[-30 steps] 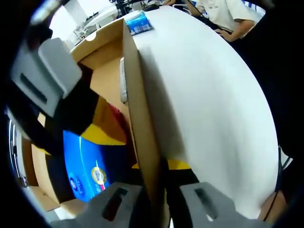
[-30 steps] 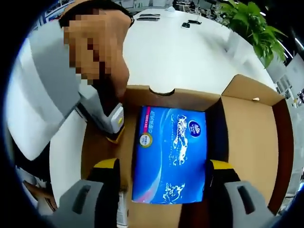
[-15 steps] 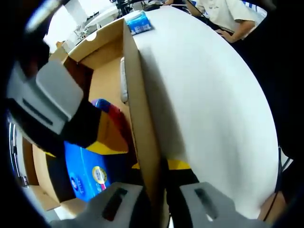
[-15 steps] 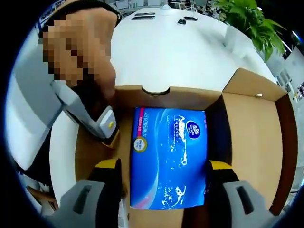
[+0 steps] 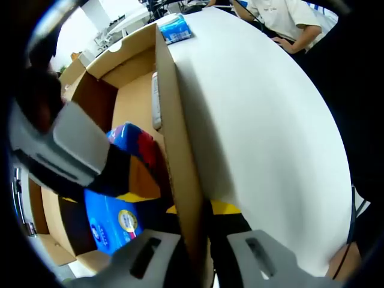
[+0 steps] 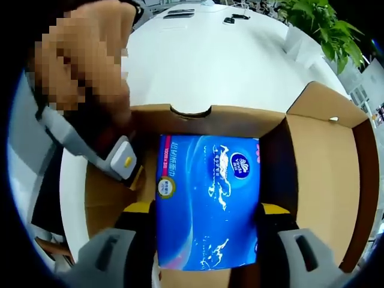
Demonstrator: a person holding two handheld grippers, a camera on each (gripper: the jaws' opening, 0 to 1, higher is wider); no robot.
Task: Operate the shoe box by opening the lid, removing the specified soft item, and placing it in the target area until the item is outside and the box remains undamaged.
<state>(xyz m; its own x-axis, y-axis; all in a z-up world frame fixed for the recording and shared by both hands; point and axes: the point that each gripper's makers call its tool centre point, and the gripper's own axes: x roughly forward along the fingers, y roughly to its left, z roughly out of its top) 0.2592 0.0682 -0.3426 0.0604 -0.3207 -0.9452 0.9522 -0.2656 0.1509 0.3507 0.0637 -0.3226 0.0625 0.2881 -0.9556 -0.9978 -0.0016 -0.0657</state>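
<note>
Right gripper view: right gripper (image 6: 207, 240) at 6 o'clock, its yellow-tipped jaws pressed on both long sides of the blue tissue pack (image 6: 207, 201), holding it; the pack sits over the open cardboard box (image 6: 321, 180), whether lifted clear of the floor I cannot tell; glossy plastic wrap, white lettering, round gold sticker toward 9 o'clock; the box's near wall with a half-moon finger notch lies at 12 o'clock of the pack; the open lid spreads toward 3 o'clock.

Left gripper view: left gripper (image 5: 201, 240) at 6 o'clock, jaws narrow, astride the thin cardboard side wall and clamping it; the same pack (image 5: 117, 198) shows at 8 o'clock inside the box (image 5: 135, 96), partly hidden by the other gripper's grey and black body coming in from 9 o'clock.

Around: smooth white round table (image 5: 270, 132) from centre to 3 o'clock; a second small blue packet (image 5: 175, 28) lies on it at 12 o'clock beyond the box; a seated person in a light shirt (image 5: 282, 18) at 1 o'clock; right gripper view shows a green leafy plant (image 6: 321, 30) at 1 o'clock.
</note>
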